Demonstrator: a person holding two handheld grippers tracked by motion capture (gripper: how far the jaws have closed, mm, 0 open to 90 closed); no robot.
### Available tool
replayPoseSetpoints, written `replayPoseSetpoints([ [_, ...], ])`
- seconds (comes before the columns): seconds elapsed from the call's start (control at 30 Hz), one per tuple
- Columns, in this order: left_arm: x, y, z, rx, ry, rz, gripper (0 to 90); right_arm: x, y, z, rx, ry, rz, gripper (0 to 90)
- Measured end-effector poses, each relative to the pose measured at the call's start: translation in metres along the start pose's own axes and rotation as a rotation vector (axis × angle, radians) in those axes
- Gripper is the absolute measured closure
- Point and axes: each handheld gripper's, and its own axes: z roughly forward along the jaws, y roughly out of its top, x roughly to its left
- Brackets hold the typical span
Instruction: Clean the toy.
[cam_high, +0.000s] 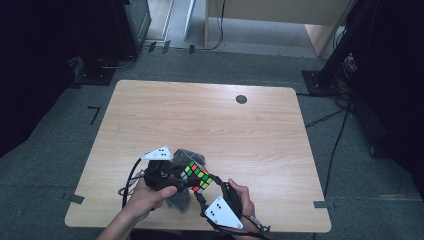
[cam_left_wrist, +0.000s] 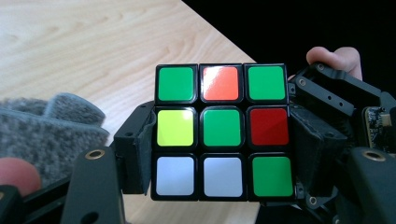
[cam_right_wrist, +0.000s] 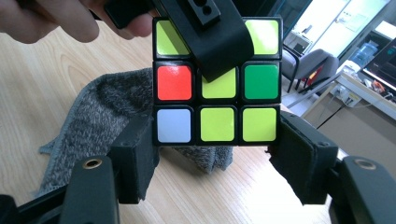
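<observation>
A scrambled Rubik's cube (cam_high: 196, 176) hangs just above the front of the wooden table (cam_high: 200, 115), gripped from two sides. My left gripper (cam_left_wrist: 223, 151) is shut on it, with its pads against the two side faces; the face toward that camera is mostly green (cam_left_wrist: 222, 127). My right gripper (cam_right_wrist: 217, 140) is shut on the cube's lowest layer, looking at a mostly yellow face (cam_right_wrist: 217, 123). One jaw of the left gripper crosses that face. In the high view the left gripper (cam_high: 181, 175) comes from the left and the right gripper (cam_high: 209, 189) from the lower right.
A grey fleecy cloth (cam_high: 181, 199) lies crumpled on the table under the cube, also in the left gripper view (cam_left_wrist: 51, 126) and the right gripper view (cam_right_wrist: 98, 107). A small dark round spot (cam_high: 241, 99) sits near the far edge. Cables and black stands surround the table.
</observation>
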Motion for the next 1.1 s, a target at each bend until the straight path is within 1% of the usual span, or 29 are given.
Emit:
replayPoseSetpoints([
  [0.07,-0.0004,0.0002,-0.0008,0.000,0.006,0.011,34.7,0.0002,0.0010,0.0015,0.006,0.000,0.029,34.3],
  [0.17,-0.0011,-0.0005,0.0005,0.012,-0.003,0.023,34.7,0.0001,0.0013,0.0030,0.016,0.008,0.037,31.4],
  [0.2,-0.0025,-0.0008,0.0016,0.013,-0.001,0.030,34.7,0.0000,0.0016,0.0038,0.022,0.013,0.041,30.9],
  [0.23,-0.0033,-0.0007,0.0022,0.017,0.001,0.038,34.7,0.0001,0.0019,0.0045,0.028,0.018,0.047,31.5],
  [0.3,-0.0050,-0.0005,0.0029,0.019,0.001,0.047,34.7,0.0003,0.0021,0.0046,0.028,0.018,0.045,32.8],
  [0.37,-0.0052,0.0003,0.0024,0.026,-0.008,0.050,34.7,0.0012,0.0023,0.0035,0.026,0.011,0.034,33.7],
  [0.4,-0.0045,0.0006,0.0017,0.031,-0.018,0.052,34.7,0.0019,0.0024,0.0025,0.022,0.008,0.019,34.2],
  [0.47,-0.0031,0.0012,0.0009,0.037,-0.038,0.043,34.4,0.0025,0.0026,0.0002,0.011,0.005,-0.004,34.7],
  [0.53,-0.0022,0.0024,0.0006,0.048,-0.046,0.036,33.6,0.0021,0.0032,-0.0014,0.003,0.009,-0.016,34.9],
  [0.63,-0.0012,0.0037,0.0010,0.061,-0.034,0.028,24.9,0.0030,0.0043,-0.0028,-0.009,0.009,-0.029,35.0],
  [0.7,-0.0005,0.0034,0.0014,0.069,-0.036,0.026,23.3,0.0044,0.0047,-0.0028,-0.010,0.003,-0.033,34.9],
  [0.77,-0.0015,0.0029,0.0031,0.081,-0.018,0.036,19.4,0.0049,0.0048,-0.0026,-0.010,0.001,-0.033,35.0],
  [0.83,-0.0026,0.0029,0.0042,0.087,-0.001,0.038,17.4,0.0051,0.0048,-0.0025,-0.010,0.002,-0.034,34.9],
  [0.93,-0.0034,0.0027,0.0048,0.094,-0.031,0.041,18.6,0.0054,0.0046,-0.0022,-0.009,0.003,-0.034,34.9],
  [1.03,-0.0047,0.0021,0.0067,0.105,-0.042,0.047,26.8,0.0059,0.0043,-0.0018,-0.007,0.006,-0.033,34.9],
  [1.07,-0.0051,0.0019,0.0070,0.103,-0.031,0.048,31.1,0.0065,0.0043,-0.0015,-0.006,0.007,-0.033,34.9],
  [1.1,-0.0044,0.0018,0.0069,0.102,-0.032,0.045,33.1,0.0068,0.0043,-0.0014,-0.006,0.006,-0.036,34.9],
])
